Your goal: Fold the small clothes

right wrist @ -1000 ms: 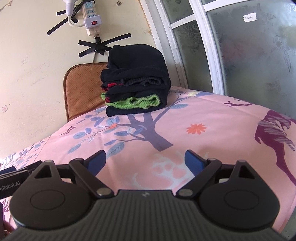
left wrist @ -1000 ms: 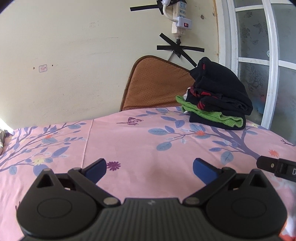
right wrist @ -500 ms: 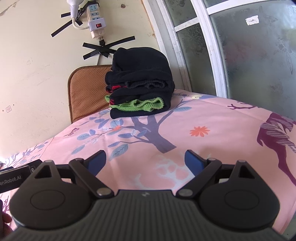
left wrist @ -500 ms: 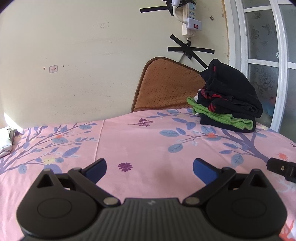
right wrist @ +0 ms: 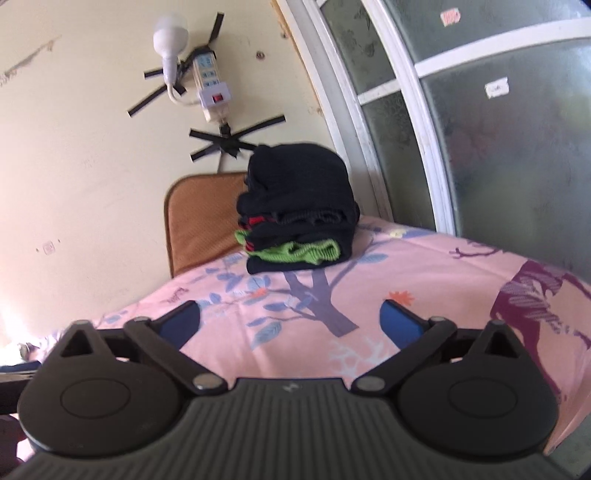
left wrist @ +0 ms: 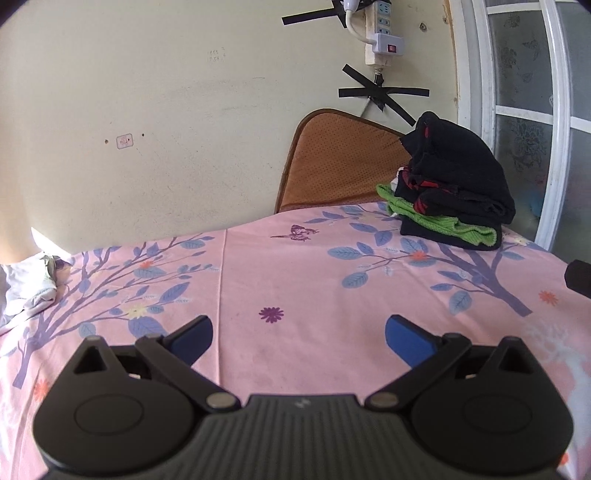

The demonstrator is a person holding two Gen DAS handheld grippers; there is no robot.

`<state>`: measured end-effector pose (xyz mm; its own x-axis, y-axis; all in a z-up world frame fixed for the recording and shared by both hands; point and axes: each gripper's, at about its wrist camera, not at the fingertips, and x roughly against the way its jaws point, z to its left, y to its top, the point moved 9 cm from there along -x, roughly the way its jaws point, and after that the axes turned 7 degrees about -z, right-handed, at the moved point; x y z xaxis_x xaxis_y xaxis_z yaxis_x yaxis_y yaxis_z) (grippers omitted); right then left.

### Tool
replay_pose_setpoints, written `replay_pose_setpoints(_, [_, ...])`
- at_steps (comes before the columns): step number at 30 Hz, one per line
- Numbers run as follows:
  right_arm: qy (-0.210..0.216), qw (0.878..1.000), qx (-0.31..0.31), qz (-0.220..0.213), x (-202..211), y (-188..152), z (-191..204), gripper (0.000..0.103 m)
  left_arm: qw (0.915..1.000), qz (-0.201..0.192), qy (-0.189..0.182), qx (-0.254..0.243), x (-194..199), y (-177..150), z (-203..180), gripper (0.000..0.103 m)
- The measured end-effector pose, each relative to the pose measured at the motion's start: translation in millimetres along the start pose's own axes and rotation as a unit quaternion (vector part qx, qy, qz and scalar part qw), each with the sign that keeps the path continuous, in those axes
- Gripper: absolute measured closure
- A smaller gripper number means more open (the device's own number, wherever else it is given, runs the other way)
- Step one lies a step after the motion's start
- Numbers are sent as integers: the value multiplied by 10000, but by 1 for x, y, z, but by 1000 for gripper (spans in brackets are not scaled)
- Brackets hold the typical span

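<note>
A stack of folded clothes (left wrist: 456, 192), black with a green and a red-striped layer, sits at the far right of the pink floral bedsheet (left wrist: 295, 280); it also shows in the right wrist view (right wrist: 299, 225). A crumpled white garment (left wrist: 29, 288) lies at the left edge of the sheet. My left gripper (left wrist: 298, 332) is open and empty, low over the sheet. My right gripper (right wrist: 290, 325) is open and empty, over the sheet in front of the stack. Part of the right gripper (left wrist: 580, 277) shows at the left wrist view's right edge.
A brown cushion (left wrist: 336, 166) leans on the cream wall behind the bed. A power strip (left wrist: 380, 33) is taped to the wall. A frosted glass door with a white frame (right wrist: 461, 129) stands at the right. The sheet's right edge (right wrist: 569, 406) drops off.
Both grippers have pulled back and turned left; the stack has shifted right in the left wrist view. The white garment has come into view at left. Both jaws stayed open.
</note>
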<state>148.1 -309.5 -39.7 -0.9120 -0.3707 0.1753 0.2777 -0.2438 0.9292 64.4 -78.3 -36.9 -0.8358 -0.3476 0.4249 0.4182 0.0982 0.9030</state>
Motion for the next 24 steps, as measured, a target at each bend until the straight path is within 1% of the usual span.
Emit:
replay_pose_setpoints(3, [-27,10000,64,-41,12,8,2,0,9999,39,-119,12,8,4,-2,0])
replay_pose_setpoints(6, [-201,9994,234,126,18,10,4,0,9999,-38,-148,-62,17,10,-4,0])
replay_pose_setpoints(10, [-39,9997,227,109,26,10,9,0,9994,-121,-39,-308,27,14,-3,0])
replay_pose_setpoints(13, [38,9996,254,108,29,11,13,0,9991,-159,31,-390,32,15,-2,0])
replay_pose_setpoints(19, [168,9996,181,96,32,12,19,0,9995,1,21,-319,34,10,3,0])
replay_pose_setpoints(22, [161,9997,153,64,32,13,19,0,9994,76,56,-346,34,8,5,0])
replay_pose_setpoints(24, [143,9998,97,59,32,14,17,0,9993,159,-10,-349,33,6,3,0])
